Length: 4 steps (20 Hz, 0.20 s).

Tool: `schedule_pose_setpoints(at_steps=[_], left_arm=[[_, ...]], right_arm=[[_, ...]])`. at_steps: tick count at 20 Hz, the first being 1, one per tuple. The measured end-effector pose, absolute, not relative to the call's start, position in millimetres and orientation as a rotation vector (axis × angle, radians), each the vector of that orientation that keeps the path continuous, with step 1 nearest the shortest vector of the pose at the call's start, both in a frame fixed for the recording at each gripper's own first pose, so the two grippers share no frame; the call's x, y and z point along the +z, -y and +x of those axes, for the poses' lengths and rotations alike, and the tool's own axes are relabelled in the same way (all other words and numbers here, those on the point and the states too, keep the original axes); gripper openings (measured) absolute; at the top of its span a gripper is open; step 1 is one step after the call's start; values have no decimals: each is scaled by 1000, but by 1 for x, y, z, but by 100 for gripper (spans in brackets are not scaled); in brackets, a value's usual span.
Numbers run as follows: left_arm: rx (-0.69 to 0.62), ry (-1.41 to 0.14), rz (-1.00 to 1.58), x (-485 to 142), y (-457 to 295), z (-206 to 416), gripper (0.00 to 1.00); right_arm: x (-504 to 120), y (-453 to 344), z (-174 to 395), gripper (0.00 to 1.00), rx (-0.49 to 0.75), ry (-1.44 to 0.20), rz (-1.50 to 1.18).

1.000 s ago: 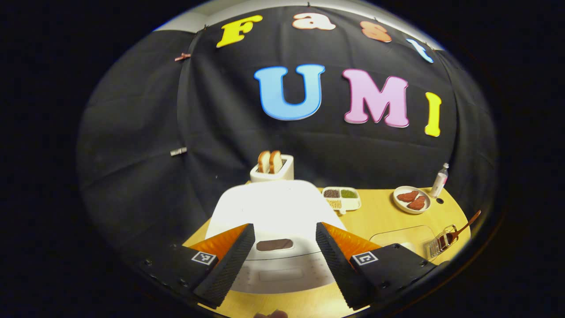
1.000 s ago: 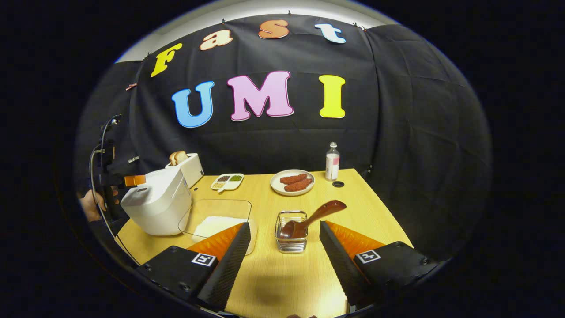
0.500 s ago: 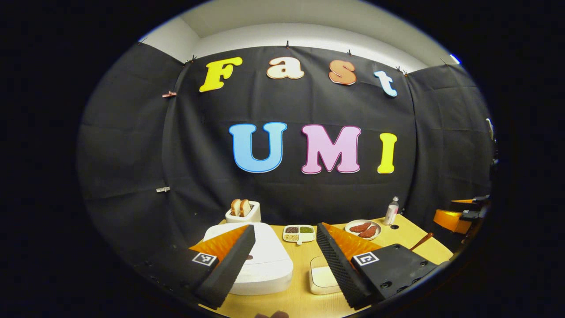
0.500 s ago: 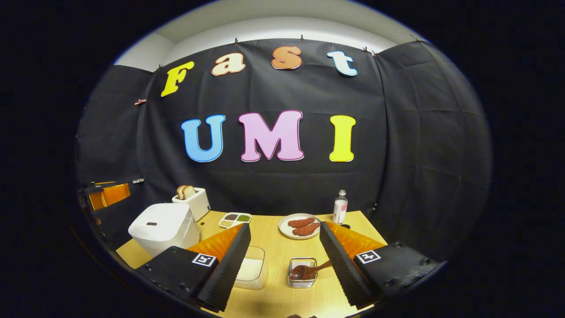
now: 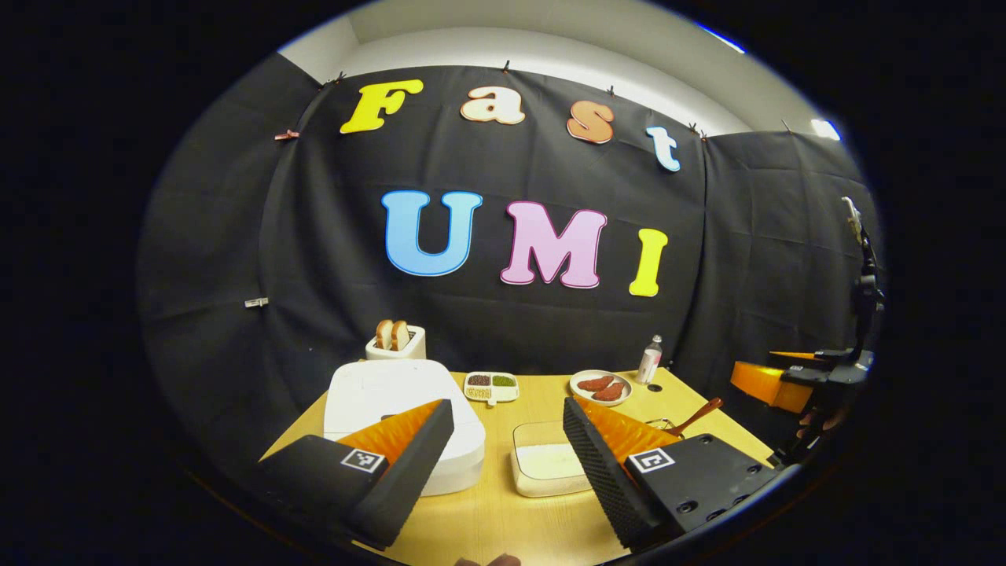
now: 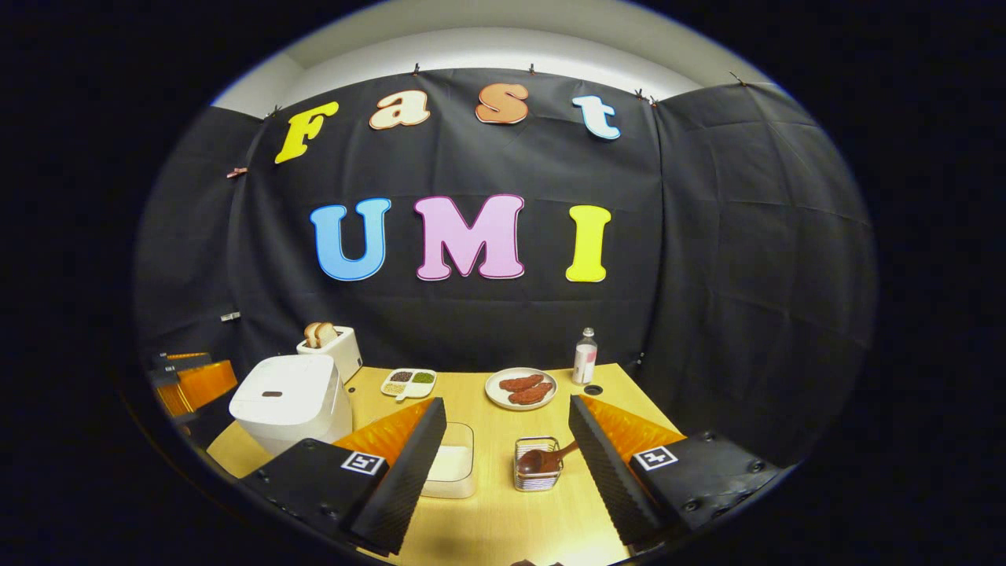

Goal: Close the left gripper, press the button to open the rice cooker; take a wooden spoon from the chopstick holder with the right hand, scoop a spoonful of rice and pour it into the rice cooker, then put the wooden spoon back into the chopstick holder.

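Centrally, wooden spoon (image 6: 550,458) in chopstick holder (image 6: 537,475) (wire), rice in clear tub (image 6: 451,470)

Wooden table (image 6: 503,511) carries rice cooker (image 6: 291,401), toaster (image 6: 334,350), rice container (image 6: 452,470).

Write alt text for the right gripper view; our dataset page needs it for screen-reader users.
The open right gripper hangs above a wooden table, empty, its fingers framing a wire chopstick holder with a wooden spoon in it. A closed white rice cooker stands at left beside a clear container of rice; a plate of sausages sits farther back.
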<state>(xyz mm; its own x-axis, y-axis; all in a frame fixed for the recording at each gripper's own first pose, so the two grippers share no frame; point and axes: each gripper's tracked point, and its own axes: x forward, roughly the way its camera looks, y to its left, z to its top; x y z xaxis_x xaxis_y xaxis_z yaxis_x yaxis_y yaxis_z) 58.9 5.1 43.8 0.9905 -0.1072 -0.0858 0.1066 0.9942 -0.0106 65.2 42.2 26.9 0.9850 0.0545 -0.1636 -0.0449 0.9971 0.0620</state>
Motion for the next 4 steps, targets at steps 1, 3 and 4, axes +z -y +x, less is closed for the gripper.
schedule_pose_setpoints(at_steps=[1,3,4], left_arm=[[-104,-94,-4,40,-11,58,97],[-80,-115,5,31,-28,59,96],[-67,-124,7,27,-35,59,96]], right_arm=[[28,-49,67,98,53,-164,66],[30,-59,70,98,61,-159,64],[30,-62,70,98,66,-159,59]])
